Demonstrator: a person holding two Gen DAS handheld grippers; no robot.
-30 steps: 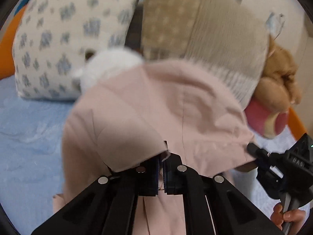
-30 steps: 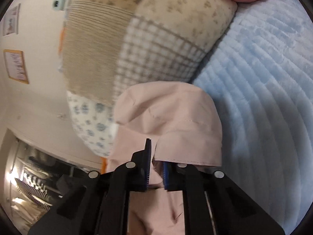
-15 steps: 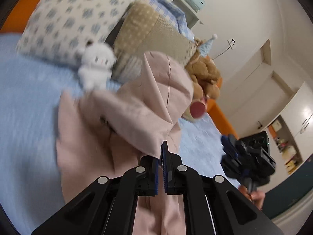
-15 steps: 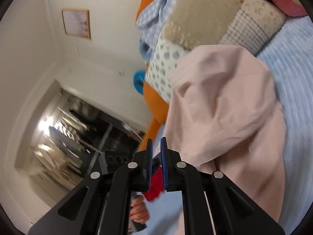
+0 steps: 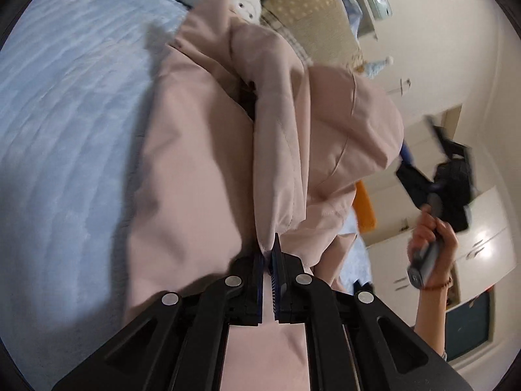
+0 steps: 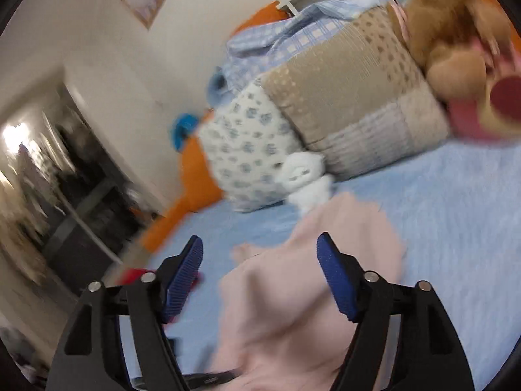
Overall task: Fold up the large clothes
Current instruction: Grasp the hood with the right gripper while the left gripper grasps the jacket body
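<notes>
Pink cloth fills both views: a large soft garment (image 5: 202, 169), jacket-like, heaped on the blue bedspread (image 5: 58, 123) just short of the pillows (image 6: 355, 97). Its far end reaches the small white plush (image 6: 304, 176), touching or overlapping it in the left view.

Left gripper (image 5: 267, 257) has its jaws together on a corner of the garment, a seamed edge that runs up from the pads and hangs taut above the rest. Right gripper (image 6: 260, 275) stands with its jaws wide apart and nothing between them, hovering over the near end of the cloth; the blue ribbed pads (image 6: 335, 280) are bare. In the left view the right hand (image 5: 429, 244) holds its tool well off to the side, clear of the fabric.

The garment looks light and limp, probably a thin woven shell with some body at the seams, though blur in the right view makes the weave hard to judge. It will sag and bunch wherever it is not held, and a single pinched layer could slip if pulled hard. Best holds are on stitched edges, hems or corners, where the cloth is doubled and gives the pads something to bite. For the free gripper, the matching corner or hem on the opposite side seems the place to take, so that the piece can be spread flat before folding.

A brown plush (image 6: 452, 42) sits beyond the pillows, out of the way.
</notes>
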